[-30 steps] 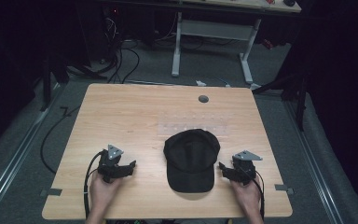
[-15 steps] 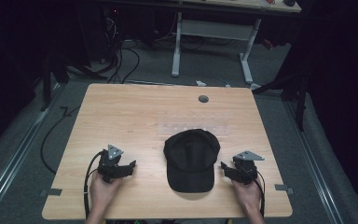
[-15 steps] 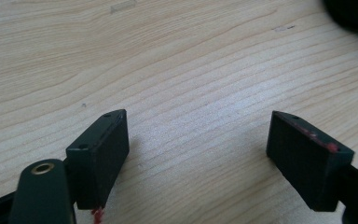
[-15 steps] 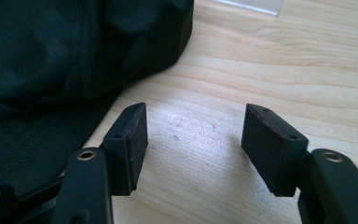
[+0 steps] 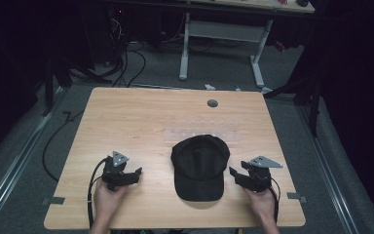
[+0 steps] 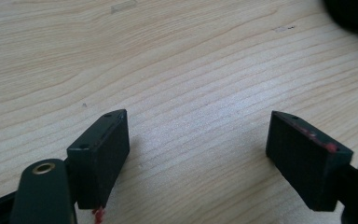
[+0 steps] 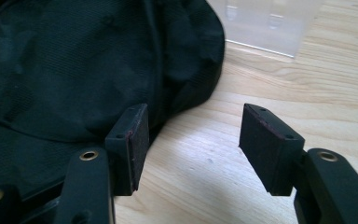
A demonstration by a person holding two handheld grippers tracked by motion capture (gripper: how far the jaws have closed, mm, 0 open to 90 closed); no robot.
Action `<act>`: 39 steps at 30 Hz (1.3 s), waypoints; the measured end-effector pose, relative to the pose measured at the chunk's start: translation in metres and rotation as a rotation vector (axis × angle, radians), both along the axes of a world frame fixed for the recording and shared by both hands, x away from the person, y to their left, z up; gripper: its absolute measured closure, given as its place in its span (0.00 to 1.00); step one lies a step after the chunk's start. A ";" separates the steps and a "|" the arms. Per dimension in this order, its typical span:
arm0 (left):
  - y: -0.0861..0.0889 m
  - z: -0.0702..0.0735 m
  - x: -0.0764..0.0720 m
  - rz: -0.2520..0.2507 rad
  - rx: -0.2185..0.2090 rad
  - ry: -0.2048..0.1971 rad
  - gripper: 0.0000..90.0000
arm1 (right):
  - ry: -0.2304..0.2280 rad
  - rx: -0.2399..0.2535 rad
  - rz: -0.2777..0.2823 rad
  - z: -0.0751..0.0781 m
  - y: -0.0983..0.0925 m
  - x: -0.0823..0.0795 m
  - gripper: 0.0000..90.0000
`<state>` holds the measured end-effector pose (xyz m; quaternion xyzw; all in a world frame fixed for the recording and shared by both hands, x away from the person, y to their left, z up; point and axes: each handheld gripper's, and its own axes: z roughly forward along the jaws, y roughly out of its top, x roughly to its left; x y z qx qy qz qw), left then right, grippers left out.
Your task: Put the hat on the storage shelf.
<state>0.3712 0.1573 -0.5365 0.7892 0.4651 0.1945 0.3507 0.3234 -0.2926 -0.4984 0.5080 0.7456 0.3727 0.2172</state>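
At counter's six o'clock, black cap (image 5: 199, 165) awaits grasp; right hand-held gripper (image 5: 233, 173), jaws apart and just narrowing on nothing, must close on its brim; left hand-held gripper (image 5: 135, 173) gapes

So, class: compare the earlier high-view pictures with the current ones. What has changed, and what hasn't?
The right gripper has lifted slightly beside the black cap, and its jaws have just been closing a little, with only bare table between them. Nothing was gripped or released. The cap and the open left gripper stayed put.
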 end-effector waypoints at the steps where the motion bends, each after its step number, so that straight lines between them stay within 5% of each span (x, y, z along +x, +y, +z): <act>1: 0.000 0.000 0.000 0.000 0.000 0.000 0.24 | 0.008 0.002 0.003 0.002 0.002 0.000 0.47; 7: 0.000 0.000 0.000 0.000 0.000 0.000 0.24 | 0.017 0.003 0.011 0.016 0.008 0.004 0.50; 18: 0.000 0.000 0.000 0.000 0.000 0.000 0.24 | -0.038 0.016 0.076 0.033 0.022 0.018 0.52; 28: 0.000 0.000 0.000 0.000 0.000 0.000 0.24 | -0.022 -0.039 0.083 0.031 0.034 0.037 0.57; 39: 0.000 0.000 0.000 0.000 0.001 0.000 0.24 | -0.014 -0.017 0.066 0.025 0.038 0.046 0.68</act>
